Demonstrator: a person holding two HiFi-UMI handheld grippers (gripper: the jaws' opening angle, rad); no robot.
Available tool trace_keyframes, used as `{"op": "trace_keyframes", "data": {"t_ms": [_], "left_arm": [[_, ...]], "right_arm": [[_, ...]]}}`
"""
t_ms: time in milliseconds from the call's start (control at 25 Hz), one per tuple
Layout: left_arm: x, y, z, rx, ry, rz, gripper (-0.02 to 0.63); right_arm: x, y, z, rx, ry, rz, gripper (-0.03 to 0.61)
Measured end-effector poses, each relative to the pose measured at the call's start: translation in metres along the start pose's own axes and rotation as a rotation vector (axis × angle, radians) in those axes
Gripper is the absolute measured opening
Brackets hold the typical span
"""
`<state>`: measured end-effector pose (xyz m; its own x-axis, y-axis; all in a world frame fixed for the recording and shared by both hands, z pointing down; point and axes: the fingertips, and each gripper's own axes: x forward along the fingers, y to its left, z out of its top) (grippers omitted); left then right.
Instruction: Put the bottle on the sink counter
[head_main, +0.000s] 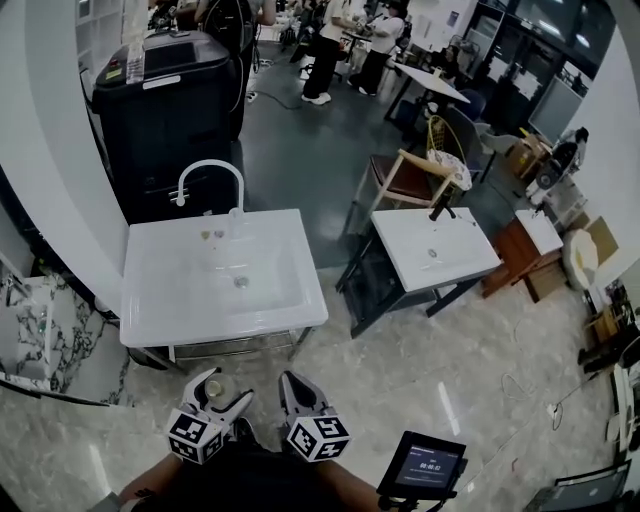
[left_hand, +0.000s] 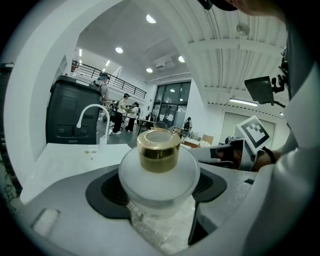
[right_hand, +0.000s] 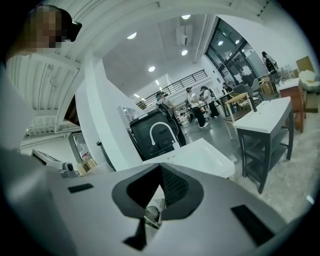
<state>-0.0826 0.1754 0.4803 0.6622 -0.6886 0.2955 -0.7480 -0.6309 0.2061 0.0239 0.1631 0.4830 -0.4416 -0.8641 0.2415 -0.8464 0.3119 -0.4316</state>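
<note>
**Bottle in left gripper, short of the sink**

Left gripper (head_main: 224, 392): jaws clamped on the frosted bottle (left_hand: 159, 176), black pads either side of its body, gold cap (left_hand: 158, 150) above them. Right gripper (right_hand: 159, 171): jaws pressed together, nothing between. Both grippers are side by side near the front edge of the white sink counter (head_main: 305, 300), and the bottle is clear of it. White faucet (head_main: 212, 168) at the back rim.

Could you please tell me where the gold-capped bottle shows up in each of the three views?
Head view: bottom left, the bottle sits in the left claw, short of the sink counter.
Left gripper view: dead centre, gold cap up, clamped between the jaws.
Right gripper view: not in it; the right claw is shut on nothing.
Shared landmark: the white arched faucet on the sink counter, visible in all three.
</note>
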Motion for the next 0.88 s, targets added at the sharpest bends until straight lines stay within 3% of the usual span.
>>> {"op": "trace_keyframes", "data": {"t_ms": [560,880], "left_arm": [[0.020,0.039,-0.013,-0.037,0.025,-0.030,0.339],[0.051,0.058,0.008,-0.024,0.030,0.023,0.339]], "right_arm": [[0.039,-0.003,-0.013,0.031,0.041,-0.033,-0.005],[0.076,-0.022,0.003,0.049,0.050,0.021,-0.005]]}}
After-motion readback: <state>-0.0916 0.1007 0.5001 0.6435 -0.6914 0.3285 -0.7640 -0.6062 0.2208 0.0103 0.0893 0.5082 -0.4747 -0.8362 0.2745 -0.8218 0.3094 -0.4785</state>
